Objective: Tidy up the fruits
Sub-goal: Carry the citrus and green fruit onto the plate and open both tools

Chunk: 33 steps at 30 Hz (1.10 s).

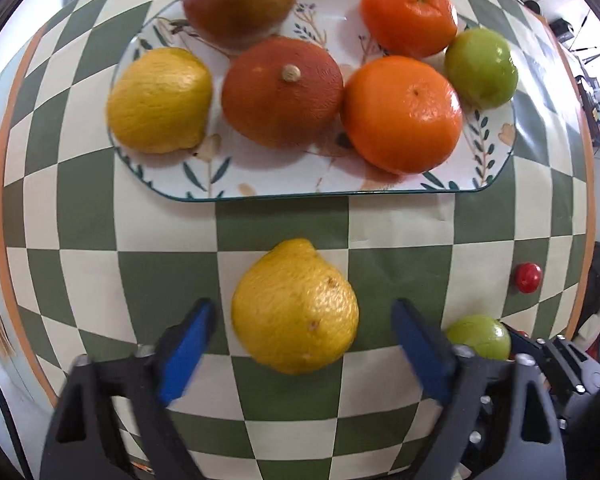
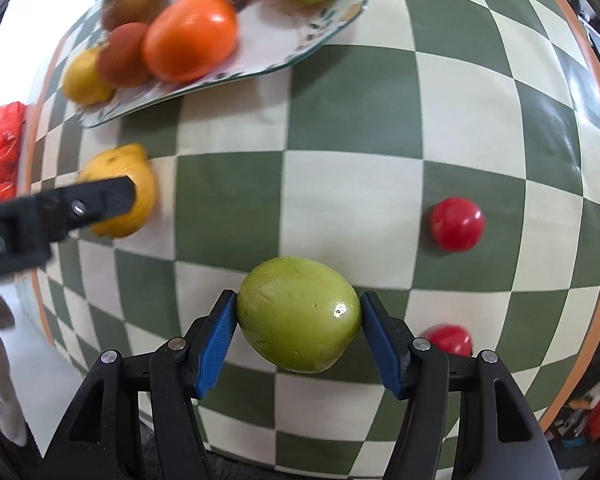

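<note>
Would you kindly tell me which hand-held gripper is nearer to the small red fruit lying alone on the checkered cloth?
Right. The right hand-held gripper straddles the green fruit just beside the small red fruit; the left hand-held gripper sits farther off, around the lemon.

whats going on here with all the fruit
A person is sorting fruit onto a floral plate with a handheld gripper in each hand. The plate already holds six pieces. The left gripper straddles a loose lemon on the checkered tablecloth, pads not yet touching it. The right gripper has its pads against a green fruit. Two small red fruits lie loose nearby.
</note>
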Each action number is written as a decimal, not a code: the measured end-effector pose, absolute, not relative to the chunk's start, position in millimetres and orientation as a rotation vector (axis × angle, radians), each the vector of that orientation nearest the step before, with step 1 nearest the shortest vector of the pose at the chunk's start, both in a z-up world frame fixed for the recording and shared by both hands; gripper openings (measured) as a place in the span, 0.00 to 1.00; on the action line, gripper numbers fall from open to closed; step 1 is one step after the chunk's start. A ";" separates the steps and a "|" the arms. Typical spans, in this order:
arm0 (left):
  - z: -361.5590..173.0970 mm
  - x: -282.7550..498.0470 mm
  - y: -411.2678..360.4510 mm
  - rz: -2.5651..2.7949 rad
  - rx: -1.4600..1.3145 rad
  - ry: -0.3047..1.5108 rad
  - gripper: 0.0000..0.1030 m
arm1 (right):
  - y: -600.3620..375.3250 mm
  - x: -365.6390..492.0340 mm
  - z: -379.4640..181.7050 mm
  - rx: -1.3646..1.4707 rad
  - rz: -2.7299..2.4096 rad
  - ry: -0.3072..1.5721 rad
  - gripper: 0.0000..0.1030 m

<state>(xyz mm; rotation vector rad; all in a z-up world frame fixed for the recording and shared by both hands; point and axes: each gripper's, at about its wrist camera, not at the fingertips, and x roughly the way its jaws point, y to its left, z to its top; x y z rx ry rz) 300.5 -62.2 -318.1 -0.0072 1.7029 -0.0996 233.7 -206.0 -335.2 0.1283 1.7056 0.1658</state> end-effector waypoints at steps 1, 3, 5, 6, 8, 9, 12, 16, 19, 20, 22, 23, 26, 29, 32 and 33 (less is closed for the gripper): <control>-320.8 300.5 -63.3 -0.084 0.017 1.700 0.59 | -207.8 236.5 -334.5 0.137 0.166 1.700 0.63; -319.6 299.2 -62.6 -0.089 0.012 1.678 0.59 | -210.3 241.1 -334.0 0.142 0.167 1.701 0.63; -319.0 293.6 -58.2 -0.083 -0.008 1.686 0.59 | -211.1 244.1 -332.7 0.141 0.171 1.696 0.63; -318.1 289.7 -55.0 -0.087 -0.023 1.687 0.59 | -219.4 247.3 -331.8 0.142 0.172 1.696 0.63; -318.1 281.0 -48.0 -0.076 -0.042 1.687 0.59 | -221.8 248.6 -331.1 0.150 0.171 1.697 0.63; -319.3 277.4 -44.2 -0.069 -0.052 1.687 0.59 | -217.9 244.5 -334.1 0.153 0.171 1.696 0.63; -320.4 272.4 -36.2 -0.058 -0.088 1.675 0.59 | -222.5 244.2 -334.5 0.173 0.167 1.703 0.64; -319.7 273.1 -35.4 -0.052 -0.085 1.666 0.59 | -222.3 244.7 -334.1 0.176 0.173 1.688 0.64; -318.7 269.3 -33.6 -0.051 -0.086 1.662 0.59 | -227.0 246.3 -332.1 0.161 0.180 1.673 0.63; -315.7 262.8 -31.7 -0.054 -0.090 1.658 0.59 | -227.3 246.7 -331.0 0.155 0.182 1.669 0.63; -305.5 260.6 -32.9 -0.063 -0.093 1.645 0.58 | -227.9 245.8 -329.2 0.151 0.184 1.662 0.63; -299.3 259.2 -31.6 -0.067 -0.100 1.635 0.58 | -229.1 245.1 -327.5 0.163 0.186 1.655 0.63; -274.6 262.9 -26.0 -0.093 -0.143 1.606 0.58 | -234.1 245.1 -318.0 0.218 0.194 1.625 0.63; -241.3 275.7 -13.2 -0.117 -0.204 1.558 0.58 | -239.0 252.0 -298.1 0.279 0.208 1.572 0.63; -210.8 298.4 0.3 -0.123 -0.240 1.506 0.59 | -240.8 272.2 -279.3 0.307 0.209 1.515 0.63; -202.1 311.5 8.6 -0.116 -0.255 1.488 0.59 | -242.0 278.9 -275.6 0.312 0.208 1.501 0.63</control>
